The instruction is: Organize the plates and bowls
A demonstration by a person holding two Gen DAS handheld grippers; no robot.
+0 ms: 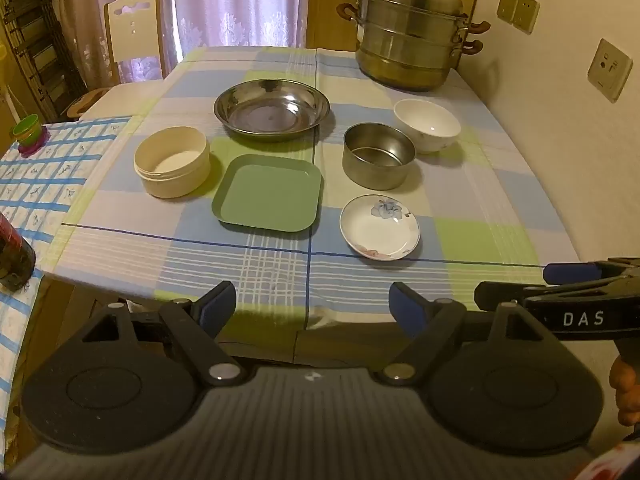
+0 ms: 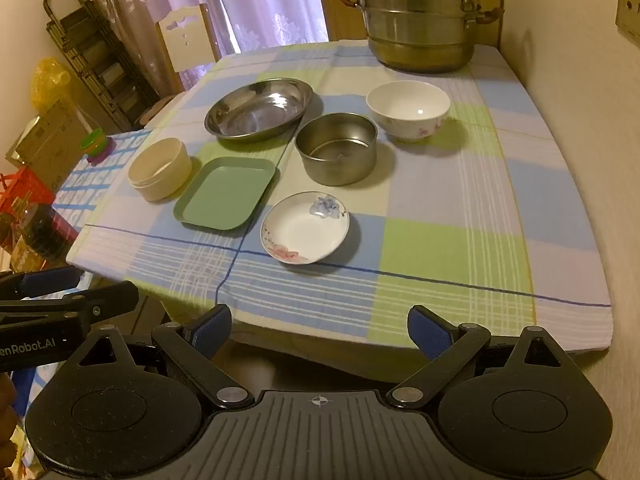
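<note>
On the checked tablecloth stand a wide steel dish (image 1: 272, 109) (image 2: 259, 107), a cream round container (image 1: 172, 161) (image 2: 161, 168), a green square plate (image 1: 269, 192) (image 2: 225, 193), a steel bowl (image 1: 378, 155) (image 2: 337, 148), a white bowl (image 1: 426, 124) (image 2: 408, 109) and a small flowered saucer (image 1: 380, 227) (image 2: 305, 227). My left gripper (image 1: 312, 308) is open and empty at the table's near edge. My right gripper (image 2: 318, 330) is open and empty, also short of the near edge. Each shows at the side of the other's view.
A large stacked steel steamer pot (image 1: 412, 28) (image 2: 420, 12) stands at the table's far right by the wall. A chair (image 1: 134, 28) stands at the far left. A lower side table (image 1: 44, 184) with a green cup (image 1: 26, 130) and a dark can (image 1: 12, 256) is left.
</note>
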